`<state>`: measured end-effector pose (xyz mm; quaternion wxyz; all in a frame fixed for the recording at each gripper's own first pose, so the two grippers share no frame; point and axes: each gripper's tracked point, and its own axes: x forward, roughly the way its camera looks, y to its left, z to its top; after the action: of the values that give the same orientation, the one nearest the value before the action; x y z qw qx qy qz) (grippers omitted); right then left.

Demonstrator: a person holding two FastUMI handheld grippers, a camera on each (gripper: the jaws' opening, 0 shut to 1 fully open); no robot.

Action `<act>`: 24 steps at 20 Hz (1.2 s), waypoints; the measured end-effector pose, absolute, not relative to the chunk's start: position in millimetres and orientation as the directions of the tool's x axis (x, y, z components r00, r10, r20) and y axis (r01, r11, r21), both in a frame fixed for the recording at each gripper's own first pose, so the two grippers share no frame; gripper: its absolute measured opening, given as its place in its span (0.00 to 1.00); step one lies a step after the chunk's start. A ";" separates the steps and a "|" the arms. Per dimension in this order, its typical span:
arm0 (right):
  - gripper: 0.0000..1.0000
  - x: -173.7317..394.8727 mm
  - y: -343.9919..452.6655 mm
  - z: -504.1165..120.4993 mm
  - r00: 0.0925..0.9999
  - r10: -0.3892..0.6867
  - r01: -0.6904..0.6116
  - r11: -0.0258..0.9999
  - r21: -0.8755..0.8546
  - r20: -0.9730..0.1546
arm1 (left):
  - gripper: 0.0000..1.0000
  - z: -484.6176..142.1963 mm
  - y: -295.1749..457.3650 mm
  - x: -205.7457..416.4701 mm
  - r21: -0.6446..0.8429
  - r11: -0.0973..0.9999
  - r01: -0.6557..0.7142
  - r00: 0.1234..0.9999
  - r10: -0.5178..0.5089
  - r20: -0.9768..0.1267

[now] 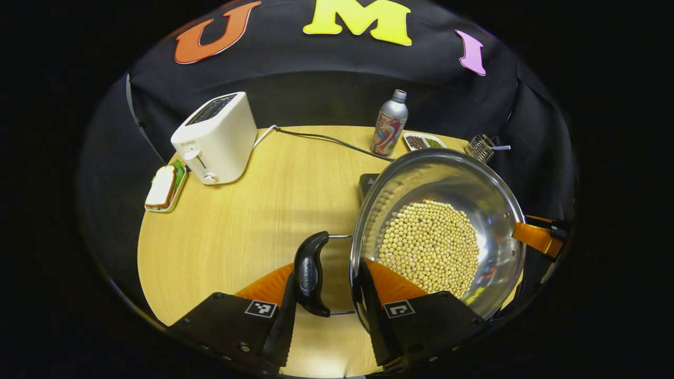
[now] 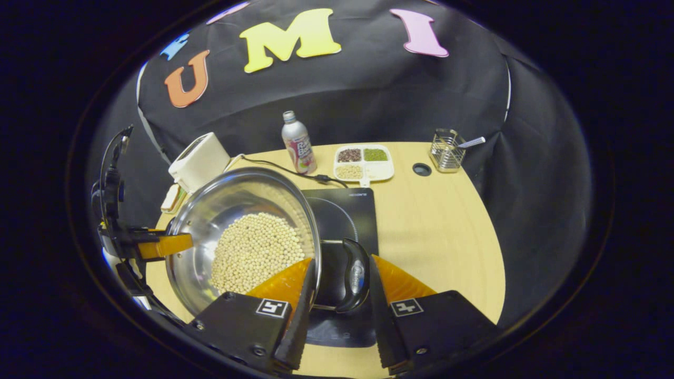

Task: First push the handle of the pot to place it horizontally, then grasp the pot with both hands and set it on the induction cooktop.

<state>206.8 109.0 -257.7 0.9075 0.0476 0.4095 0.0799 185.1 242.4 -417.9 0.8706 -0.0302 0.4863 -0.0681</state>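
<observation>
Steel pot (image 2: 247,231) of pale beans raised over the induction cooktop (image 2: 342,221), left gripper (image 1: 326,295) clamped across one side handle (image 1: 309,273), right gripper (image 2: 337,295) clamped across the other handle (image 2: 355,273), toaster (image 1: 216,137) well behind.

Induction cooktop (image 1: 367,183) mostly behind the pot (image 1: 474,189); sandwich (image 2: 170,198) half behind toaster (image 2: 197,160)

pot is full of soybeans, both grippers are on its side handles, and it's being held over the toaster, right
Not the toaster. The right gripper view shows the pot above the edge of the black induction cooktop; the toaster stands behind it. Soybeans and a gripper around each side handle are right, though they cover only the bottom.
</observation>
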 end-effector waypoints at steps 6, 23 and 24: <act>0.54 224.0 74.6 -270.1 0.636 0.197 -0.128 0.980 0.150 -0.746 | 0.59 -417.2 242.5 182.8 -0.117 0.991 0.070 0.506 -0.137 -0.851; 0.54 282.6 63.5 -291.0 0.595 0.242 -0.192 0.969 0.156 -0.766 | 0.59 -415.3 244.1 176.0 -0.115 0.993 0.027 0.488 -0.114 -0.865; 0.55 284.4 62.9 -291.4 0.596 0.244 -0.198 0.968 0.155 -0.765 | 0.59 -414.6 244.7 176.2 -0.118 0.993 0.027 0.495 -0.116 -0.861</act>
<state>284.4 62.9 -291.4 0.8929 0.0268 0.4320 0.1239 176.2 244.7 -414.6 0.8633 -0.0443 0.5010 -0.0413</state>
